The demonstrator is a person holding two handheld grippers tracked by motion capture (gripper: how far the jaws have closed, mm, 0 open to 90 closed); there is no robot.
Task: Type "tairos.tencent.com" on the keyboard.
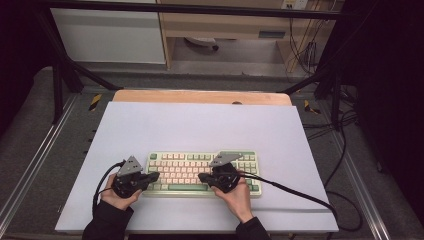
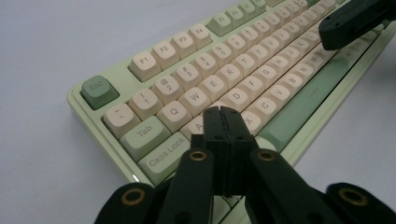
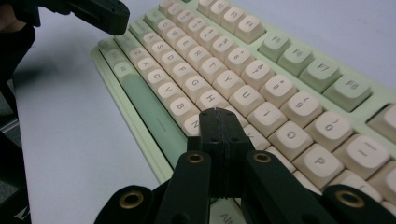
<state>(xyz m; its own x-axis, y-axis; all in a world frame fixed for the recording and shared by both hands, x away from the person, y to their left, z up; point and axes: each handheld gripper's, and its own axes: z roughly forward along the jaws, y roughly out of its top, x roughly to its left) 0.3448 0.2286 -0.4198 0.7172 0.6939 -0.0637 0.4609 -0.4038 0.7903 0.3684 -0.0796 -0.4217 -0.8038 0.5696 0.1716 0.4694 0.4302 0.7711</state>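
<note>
You hold a claw in each hand over the keyboard (image 1: 202,173), which lies in the lower middle of the high view, flat on the white surface (image 1: 200,125). Both claws are shut tight with nothing between their jaws. That is good for typing: a shut tip works like one finger.

In the left gripper view, the left claw (image 2: 224,111) sits at the lower middle of the frame, its tip just over the A key (image 2: 198,127). In the right gripper view, the right claw (image 3: 218,112) sits at the lower middle too, its tip close to the H key (image 3: 211,99).

To press well, come straight down on the middle of one key. Push gently, then lift straight up. Move one claw at a time so they do not bump.

Each tip covers the key under it, so you cannot tell if it touches. In the high view the letters are too small to read. The far keys look blurry in both gripper views.
</note>
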